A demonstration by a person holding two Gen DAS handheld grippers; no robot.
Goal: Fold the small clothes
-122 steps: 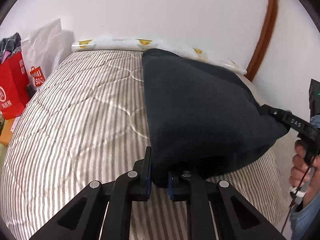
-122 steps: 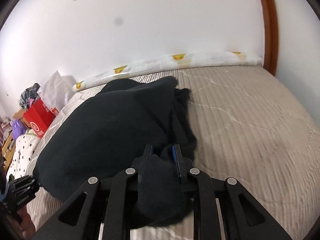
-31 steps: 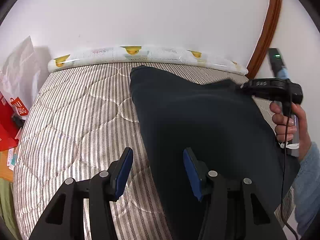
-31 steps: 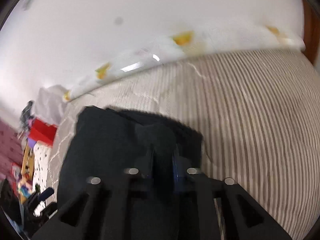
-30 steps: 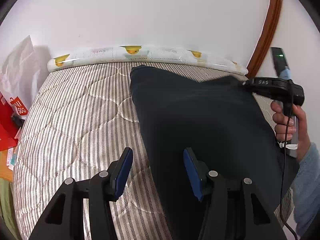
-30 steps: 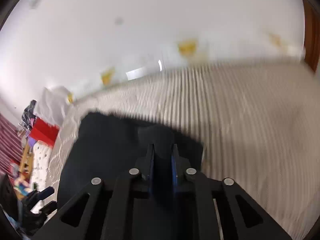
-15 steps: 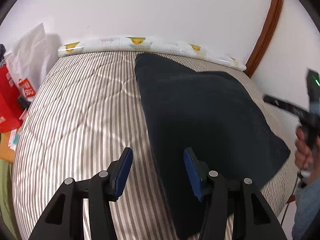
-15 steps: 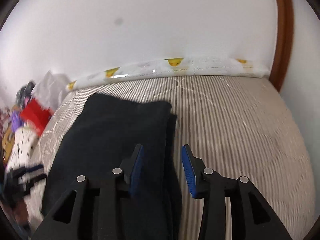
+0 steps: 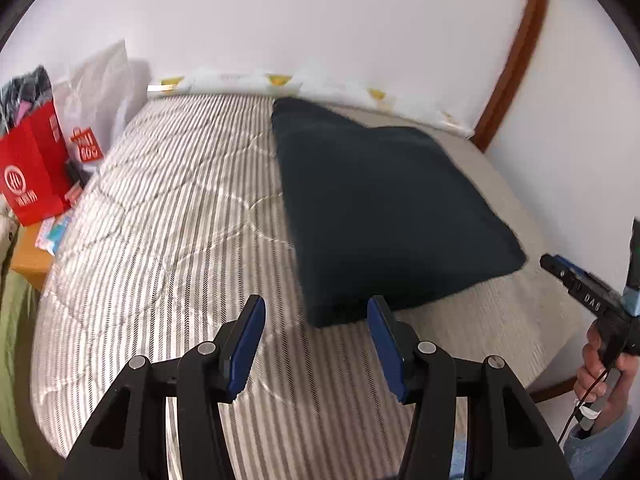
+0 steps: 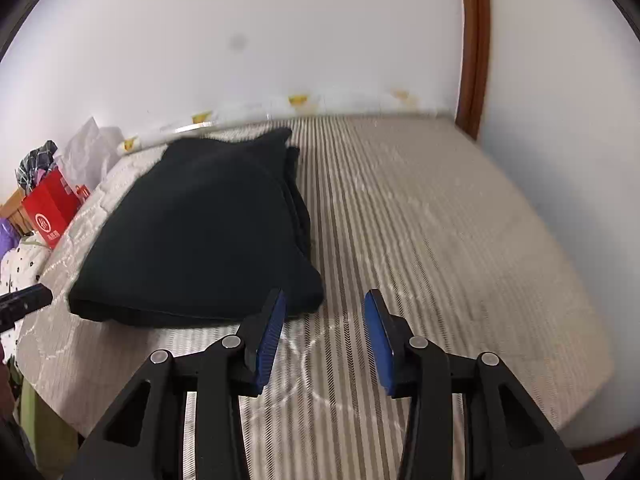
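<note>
Folded dark garment [image 10: 200, 232] lies beyond both empty, parted grippers: left gripper [image 9: 316, 336], right gripper [image 10: 324, 332]

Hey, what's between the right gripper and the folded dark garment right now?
Nothing but bare striped mattress. In the right wrist view the open right gripper sits just short of the folded dark garment, with nothing between its fingers.

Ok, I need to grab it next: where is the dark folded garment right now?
The dark folded garment lies on the striped mattress, its far corner near the duck-print roll at the wall; both views show it just beyond the open grippers.
</note>
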